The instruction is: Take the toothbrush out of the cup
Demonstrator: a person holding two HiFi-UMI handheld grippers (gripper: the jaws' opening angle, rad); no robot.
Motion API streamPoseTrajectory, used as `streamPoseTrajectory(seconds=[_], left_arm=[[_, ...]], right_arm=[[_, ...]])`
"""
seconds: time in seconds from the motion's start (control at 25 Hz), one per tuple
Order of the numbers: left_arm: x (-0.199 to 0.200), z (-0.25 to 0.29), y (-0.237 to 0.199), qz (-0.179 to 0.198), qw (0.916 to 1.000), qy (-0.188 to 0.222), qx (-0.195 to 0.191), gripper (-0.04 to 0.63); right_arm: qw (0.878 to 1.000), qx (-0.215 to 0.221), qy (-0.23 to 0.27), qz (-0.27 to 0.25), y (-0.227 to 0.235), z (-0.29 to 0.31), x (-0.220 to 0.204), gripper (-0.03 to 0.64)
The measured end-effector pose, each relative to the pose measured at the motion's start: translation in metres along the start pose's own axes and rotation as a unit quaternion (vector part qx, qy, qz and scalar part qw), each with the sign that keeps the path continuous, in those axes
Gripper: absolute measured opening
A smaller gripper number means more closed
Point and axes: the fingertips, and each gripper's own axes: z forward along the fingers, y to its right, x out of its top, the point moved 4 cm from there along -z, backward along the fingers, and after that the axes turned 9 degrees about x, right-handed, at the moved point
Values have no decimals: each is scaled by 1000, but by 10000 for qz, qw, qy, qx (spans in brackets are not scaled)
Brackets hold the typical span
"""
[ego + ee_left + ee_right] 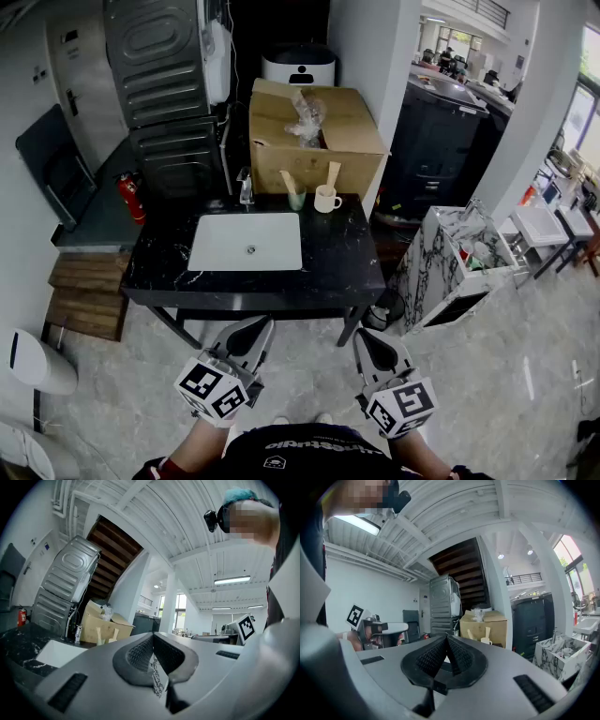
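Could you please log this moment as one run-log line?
left gripper: shut, empty | right gripper: shut, empty | both: short of table | toothbrush: in cup, untouched

Countertop (347, 253): black w/ thin white veins. Sink (216, 246): plain white. Far edge: cup (296, 200) clear, greenish; toothbrush (287, 180) pale beige; mug (326, 199) just right of it, cream. Box (356, 141) behind: cardboard brown. Extinguisher (129, 197) far left: red. Cabinet (441, 267) on right: white w/ black veining. Pallet (84, 300) on left: brown wood. Floor (525, 375): pale grey, marbled. Left gripper (258, 325) & right gripper (364, 337), near: grey, w/ b&w square-marker cubes.
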Motion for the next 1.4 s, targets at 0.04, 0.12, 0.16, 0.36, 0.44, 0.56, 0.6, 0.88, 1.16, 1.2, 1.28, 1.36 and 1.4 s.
streamPoseTrajectory(seconds=[0.04,0.12,0.16,0.36,0.44,0.56,0.6,0.88,1.16,1.2,1.28,1.36,1.4], left_arm=[[0,0,0,-3,10000,-11,6,15],[0,0,0,-10,10000,-25,15,15],[1,0,1,-12,10000,-24,14,15],[-1,-1,1,83,10000,13,-32,15],[-2,-3,0,86,10000,12,-32,15],[-3,-5,-3,127,9999,5,-20,15],[-4,-6,-5,137,9999,5,-15,15],[-7,-10,-17,73,9999,-38,-89,15],[-10,-17,-30,77,9993,-96,-343,15],[-10,-19,-33,76,9993,-97,-367,15],[-9,-23,-39,64,9993,-92,-368,15],[-10,-26,-46,63,9992,-91,-392,15],[-11,-27,-49,60,9991,-100,-410,15]], right_arm=[[10000,-23,-7,13,0,-1,0,37],[10000,-53,-22,16,1,-2,1,37],[10000,-59,-31,5,0,-2,1,37],[10000,-82,12,-13,-2,-1,1,37],[9998,-136,127,23,-3,-2,2,37],[9997,-128,186,82,-5,0,2,37],[9997,-111,176,92,-6,2,1,37],[9997,-63,75,223,-17,11,-5,38],[9992,-209,27,339,-31,22,-13,38],[9992,-228,51,330,-34,24,-12,38],[9990,-287,100,313,-39,27,-13,38],[9989,-343,110,305,-43,30,-15,38],[9988,-360,92,313,-45,31,-16,38]])
